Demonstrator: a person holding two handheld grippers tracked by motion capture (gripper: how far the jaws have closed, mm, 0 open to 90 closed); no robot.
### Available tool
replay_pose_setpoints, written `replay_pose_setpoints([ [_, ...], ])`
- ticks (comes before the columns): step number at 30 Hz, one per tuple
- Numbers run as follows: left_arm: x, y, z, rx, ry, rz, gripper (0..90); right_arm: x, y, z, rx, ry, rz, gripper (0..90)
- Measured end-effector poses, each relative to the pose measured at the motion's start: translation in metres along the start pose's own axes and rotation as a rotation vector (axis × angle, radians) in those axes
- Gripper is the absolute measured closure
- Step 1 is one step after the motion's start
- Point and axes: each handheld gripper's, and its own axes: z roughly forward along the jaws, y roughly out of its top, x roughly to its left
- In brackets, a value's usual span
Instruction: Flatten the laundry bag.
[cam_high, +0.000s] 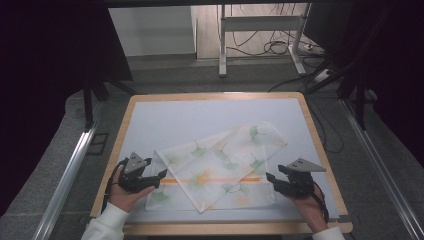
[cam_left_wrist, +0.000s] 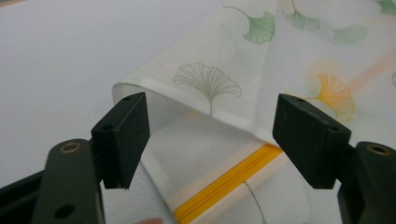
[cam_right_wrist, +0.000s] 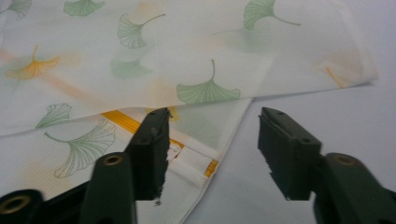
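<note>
Item: zippered mesh pouch, ginkgo-leaf print, partly folded on a white table mat.

Left gripper (cam_left_wrist: 212, 140): jaws are spread wide, nothing pinched. The folded hem of the pouch (cam_left_wrist: 219, 100) is seen lying between them, towards 12 o'clock, with no pad pressing on it. The yellow zipper (cam_left_wrist: 229, 184) runs out from between the jaws towards 6 o'clock.

Right gripper (cam_right_wrist: 212, 149): jaws are parted, nothing pinched. The zipper's end (cam_right_wrist: 211, 167) and the pouch's edge lie just beside the inner face of the left-hand jaw; the other jaw stands over the bare white mat (cam_right_wrist: 327, 79). Whether that jaw touches the fabric cannot be told.

Position, high view: the pouch (cam_high: 220, 165) lies at the table's centre, drawn towards 6 o'clock, its upper corner folded across towards 1 o'clock. The left gripper (cam_high: 161, 175) is at the pouch's 9 o'clock, the right gripper (cam_high: 269, 176) at its 3 o'clock.

Risks, as judged:
- A single layer of the thin mesh may be caught instead of the whole fold, so the fold would open when lifted.
- The right jaws may close on the zipper end alone and slip off it.
- Uneven pulls from the two sides may skew the fold or drag the pouch across the mat.

Containers: one, the pouch. The zipper looks closed along its visible run; no bulge is seen, and it is judged empty.
</note>
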Motion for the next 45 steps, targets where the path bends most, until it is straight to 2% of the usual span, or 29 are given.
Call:
replay_pose_setpoints([
  [2,-0.001,0.001,-0.001,0.002,0.006,0.013,29.0,-0.001,0.001,0.0,-0.005,-0.006,0.003,52.2],
  [3,-0.001,0.001,-0.001,0.002,0.006,0.013,29.3,-0.001,0.001,0.0,-0.005,-0.006,0.003,52.2],
  [8,-0.004,0.003,-0.001,-0.001,-0.014,0.028,29.3,-0.003,0.002,0.002,0.004,0.05,-0.005,78.9],
  [14,-0.01,0.005,0.001,0.008,-0.029,0.05,28.4,0.002,0.003,0.003,0.014,0.078,-0.036,88.1],
  [19,-0.015,0.006,0.0,0.005,-0.04,0.059,28.0,0.005,0.001,0.006,0.037,0.082,-0.056,89.1],
  [27,-0.019,0.008,0.005,0.022,-0.058,0.082,27.0,0.013,0.0,0.009,0.055,0.124,-0.067,89.1],
  [31,-0.022,0.008,0.004,0.018,-0.062,0.081,27.0,0.018,0.0,0.013,0.067,0.137,-0.073,89.1],
  [33,-0.027,0.01,0.005,0.021,-0.073,0.09,27.0,0.024,-0.001,0.016,0.083,0.155,-0.091,89.2],
  [39,-0.04,0.014,0.008,0.025,-0.101,0.117,27.1,0.032,-0.002,0.022,0.11,0.188,-0.103,89.2],
  [45,-0.049,0.017,0.012,0.028,-0.127,0.131,27.4,0.038,-0.002,0.024,0.128,0.204,-0.115,89.2],
])
